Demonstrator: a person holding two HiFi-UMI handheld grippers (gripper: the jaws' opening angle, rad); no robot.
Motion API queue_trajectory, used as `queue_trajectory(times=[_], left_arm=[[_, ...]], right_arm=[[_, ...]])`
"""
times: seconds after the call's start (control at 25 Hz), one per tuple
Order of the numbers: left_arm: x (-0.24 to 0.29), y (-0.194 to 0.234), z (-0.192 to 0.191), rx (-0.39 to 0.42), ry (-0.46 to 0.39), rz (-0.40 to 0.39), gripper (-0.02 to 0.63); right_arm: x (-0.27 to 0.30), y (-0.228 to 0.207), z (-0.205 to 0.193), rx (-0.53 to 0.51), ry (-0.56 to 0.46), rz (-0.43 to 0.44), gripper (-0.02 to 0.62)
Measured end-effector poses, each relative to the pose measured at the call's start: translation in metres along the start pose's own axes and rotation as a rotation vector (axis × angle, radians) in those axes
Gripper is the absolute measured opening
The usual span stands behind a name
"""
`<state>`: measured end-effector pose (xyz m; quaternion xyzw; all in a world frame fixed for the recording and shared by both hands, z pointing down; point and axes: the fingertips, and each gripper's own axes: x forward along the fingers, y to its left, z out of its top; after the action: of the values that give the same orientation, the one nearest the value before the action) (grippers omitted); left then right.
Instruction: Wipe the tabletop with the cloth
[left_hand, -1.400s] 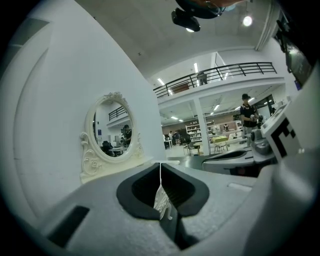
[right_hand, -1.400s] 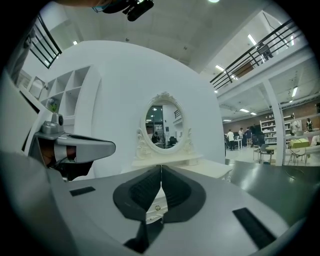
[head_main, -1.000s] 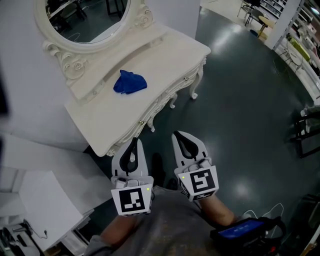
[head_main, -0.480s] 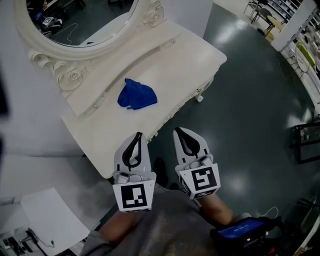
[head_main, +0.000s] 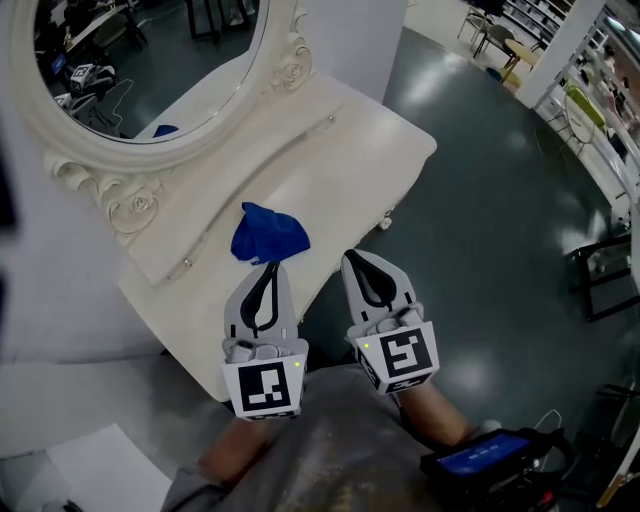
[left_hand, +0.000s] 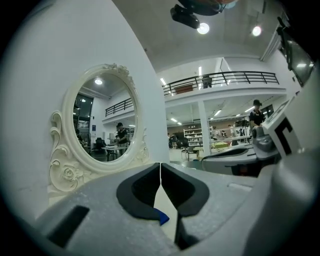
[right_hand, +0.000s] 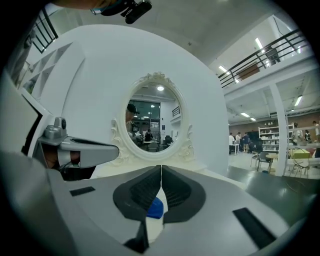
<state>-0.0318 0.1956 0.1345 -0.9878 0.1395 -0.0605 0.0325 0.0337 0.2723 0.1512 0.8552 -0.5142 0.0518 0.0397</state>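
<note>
An oval mirror in a carved white frame fills the upper left. Glossy dark floor covers the right half. Chairs stand at the upper right, a black rack at the right edge, and a white sheet lies at the lower left.

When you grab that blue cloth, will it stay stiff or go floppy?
Probably floppy: the blue cloth lies crumpled in soft folds, so it should droop when pinched. It looks light, and on the smooth white tabletop it would likely slide and bunch, not roll.
</note>
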Motion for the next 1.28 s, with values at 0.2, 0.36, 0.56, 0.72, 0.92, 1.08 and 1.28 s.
queue_trajectory(times=[0.2, 0.36, 0.56, 0.72, 0.92, 1.08, 1.28], left_arm=[[0.015, 0.0, -0.003, -0.01, -0.001, -0.016, 0.021], [0.032, 0.003, -0.011, -0.014, 0.028, -0.006, 0.021], [0.057, 0.005, -0.02, -0.015, 0.066, 0.024, 0.021], [0.087, 0.008, -0.023, -0.017, 0.075, 0.042, 0.021], [0.116, 0.018, -0.028, 0.02, 0.139, 0.124, 0.021], [0.136, 0.029, -0.024, 0.024, 0.166, 0.212, 0.021], [0.152, 0.037, -0.021, 0.009, 0.173, 0.268, 0.023]], right_arm=[[0.009, -0.009, -0.001, -0.009, 0.006, -0.007, 0.015], [0.022, -0.02, -0.008, 0.003, 0.025, 0.002, 0.015], [0.044, -0.04, -0.025, 0.052, 0.072, 0.02, 0.014], [0.072, -0.058, -0.03, 0.066, 0.087, 0.069, 0.015], [0.109, -0.078, -0.029, 0.09, 0.096, 0.161, 0.015], [0.14, -0.091, -0.023, 0.091, 0.095, 0.245, 0.015], [0.168, -0.097, -0.017, 0.077, 0.101, 0.336, 0.015]])
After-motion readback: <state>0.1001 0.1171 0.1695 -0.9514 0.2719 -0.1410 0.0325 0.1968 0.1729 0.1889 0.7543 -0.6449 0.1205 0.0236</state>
